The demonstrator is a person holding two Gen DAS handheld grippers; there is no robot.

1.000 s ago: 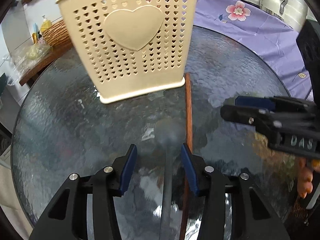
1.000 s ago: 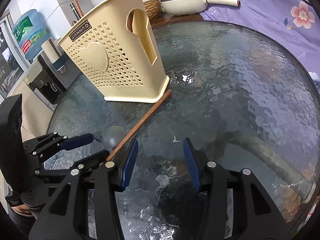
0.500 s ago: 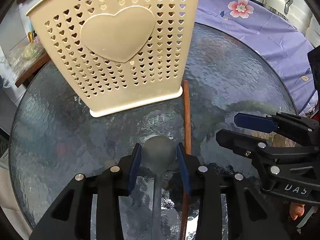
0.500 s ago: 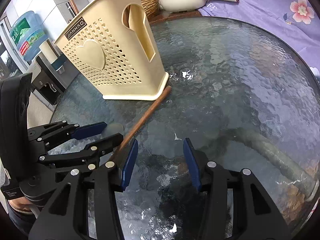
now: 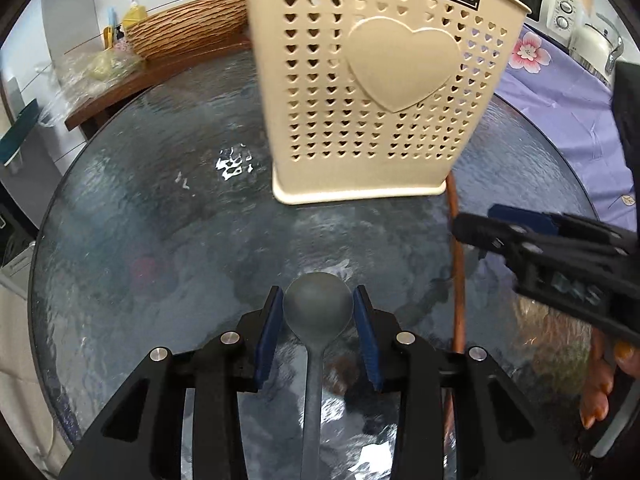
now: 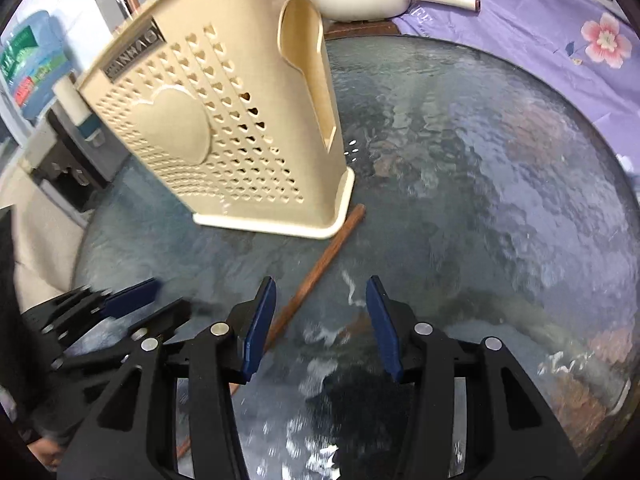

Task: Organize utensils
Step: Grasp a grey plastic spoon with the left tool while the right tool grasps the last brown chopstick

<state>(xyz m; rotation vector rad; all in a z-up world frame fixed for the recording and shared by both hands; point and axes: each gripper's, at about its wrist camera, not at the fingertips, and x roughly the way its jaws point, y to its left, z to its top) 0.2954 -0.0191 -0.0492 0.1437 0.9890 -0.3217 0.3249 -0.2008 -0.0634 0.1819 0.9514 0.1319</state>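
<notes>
Jaws of the left gripper (image 5: 318,330) clamp the grey spoon (image 5: 318,312) by its bowl, low over the round glass table (image 5: 140,240) before the cream utensil holder (image 5: 372,92), while the right gripper (image 6: 320,324) hangs part-open and empty beside the wooden chopstick (image 6: 320,268).

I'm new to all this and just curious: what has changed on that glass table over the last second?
The left gripper closed its pads onto the bowl of the grey spoon, which lay loose between open jaws a second ago. The right gripper slid toward the brown chopstick, jaws open and empty. The cream utensil holder and the chopstick stayed put on the glass table.
</notes>
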